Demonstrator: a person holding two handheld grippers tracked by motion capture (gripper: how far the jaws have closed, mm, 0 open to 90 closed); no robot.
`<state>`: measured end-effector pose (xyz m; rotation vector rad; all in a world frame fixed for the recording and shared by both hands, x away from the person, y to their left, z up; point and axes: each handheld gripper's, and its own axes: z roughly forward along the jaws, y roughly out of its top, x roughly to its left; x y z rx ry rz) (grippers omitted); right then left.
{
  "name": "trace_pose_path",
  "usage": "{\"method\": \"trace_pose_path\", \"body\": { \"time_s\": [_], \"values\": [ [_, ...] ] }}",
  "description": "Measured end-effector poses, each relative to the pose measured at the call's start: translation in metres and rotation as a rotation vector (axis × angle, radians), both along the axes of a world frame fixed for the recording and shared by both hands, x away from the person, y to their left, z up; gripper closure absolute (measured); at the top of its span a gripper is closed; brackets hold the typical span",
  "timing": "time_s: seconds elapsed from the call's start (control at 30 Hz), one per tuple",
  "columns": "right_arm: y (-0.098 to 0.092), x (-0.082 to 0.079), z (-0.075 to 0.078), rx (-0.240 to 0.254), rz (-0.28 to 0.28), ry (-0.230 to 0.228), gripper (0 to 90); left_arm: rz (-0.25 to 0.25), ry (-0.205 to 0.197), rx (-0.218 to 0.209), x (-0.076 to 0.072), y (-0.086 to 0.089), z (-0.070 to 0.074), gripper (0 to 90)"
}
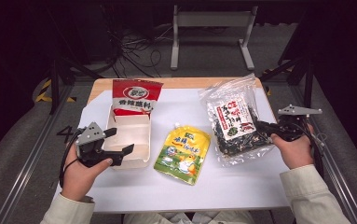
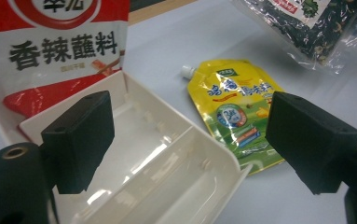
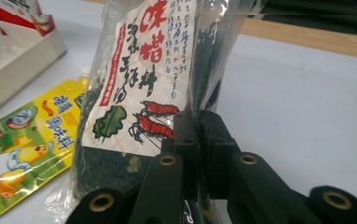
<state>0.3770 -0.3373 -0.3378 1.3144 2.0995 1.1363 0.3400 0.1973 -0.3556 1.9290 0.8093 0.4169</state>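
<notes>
Left gripper (image 1: 120, 141): held at the near left of the desk (image 1: 176, 191), jaws spread wide and empty, poised over the near end of the white tray (image 1: 139, 133). The tray is rigid, glossy plastic, oblong, with low dividers inside. A red-and-white packet (image 1: 135, 96) leans upright at its far end, toward the far left corner of the desk; it looks like printed film, flat-faced and slightly creased.

Centre of the desk: a yellow pouch (image 1: 183, 150) with a small spout lies flat, glossy and soft-sided, just beside the tray and apart from it.

Right side: a clear bag (image 1: 234, 121) of dark dried contents with a paper label sits toward the right edge. Right gripper (image 1: 262, 127): jaws closed on the bag's thin, crinkled edge; in the right gripper view the film is pinched between the pads (image 3: 185, 135) and the bag hangs upright.

Judgement: the step in hand appears to be lifting the bag toward the tray. The grip is on loose film only, so the load may swing or slip. Recommend a slow, level carry, clearing the pouch, and lowering the bag fully before release.
</notes>
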Motion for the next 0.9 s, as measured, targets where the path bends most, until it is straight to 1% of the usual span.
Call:
{"method": "trace_pose_path", "body": {
  "time_s": [0.03,0.1,0.13,0.17,0.23,0.3,0.33,0.4,0.43,0.47,0.5,0.63,0.7,0.83,0.9],
  "values": [
    [0.001,-0.003,0.002,0.004,0.005,-0.011,85.3,-0.007,-0.004,0.001,0.000,-0.003,0.000,15.3],
    [0.004,-0.010,0.005,0.014,0.018,-0.026,85.3,-0.020,-0.006,-0.012,-0.001,-0.009,-0.001,16.6],
    [0.005,-0.013,0.006,0.023,0.029,-0.036,85.3,-0.025,0.004,-0.028,-0.001,-0.012,-0.002,17.2],
    [0.007,-0.016,0.007,0.030,0.038,-0.043,85.3,-0.037,0.016,-0.031,-0.001,-0.014,-0.003,17.4],
    [0.011,-0.022,0.008,0.041,0.051,-0.059,85.3,-0.054,0.025,-0.042,-0.001,-0.021,-0.003,17.4],
    [0.016,-0.028,0.010,0.046,0.067,-0.074,85.3,-0.068,0.019,-0.044,0.000,-0.026,-0.004,17.4],
    [0.019,-0.031,0.011,0.049,0.074,-0.080,85.3,-0.080,0.023,-0.048,-0.001,-0.029,-0.003,17.4],
    [0.025,-0.037,0.013,0.057,0.093,-0.095,85.3,-0.091,0.022,-0.058,-0.002,-0.035,-0.003,17.4],
    [0.028,-0.039,0.013,0.062,0.101,-0.101,85.3,-0.099,0.026,-0.069,-0.003,-0.038,-0.003,17.4],
    [0.030,-0.042,0.014,0.063,0.113,-0.108,85.3,-0.109,0.022,-0.076,-0.003,-0.040,-0.003,17.5],
    [0.033,-0.044,0.015,0.069,0.122,-0.111,85.3,-0.116,0.024,-0.077,-0.004,-0.042,-0.002,18.0],
    [0.042,-0.051,0.016,0.079,0.150,-0.136,85.3,-0.131,0.022,-0.086,-0.007,-0.048,-0.002,19.7],
    [0.045,-0.054,0.017,0.084,0.163,-0.144,85.3,-0.141,0.029,-0.084,-0.007,-0.051,-0.003,20.0],
    [0.053,-0.058,0.018,0.085,0.184,-0.159,85.3,-0.159,0.037,-0.110,-0.005,-0.058,-0.007,19.9],
    [0.058,-0.060,0.019,0.088,0.196,-0.160,85.4,-0.158,0.041,-0.114,-0.003,-0.062,-0.009,19.6]
  ]
}}
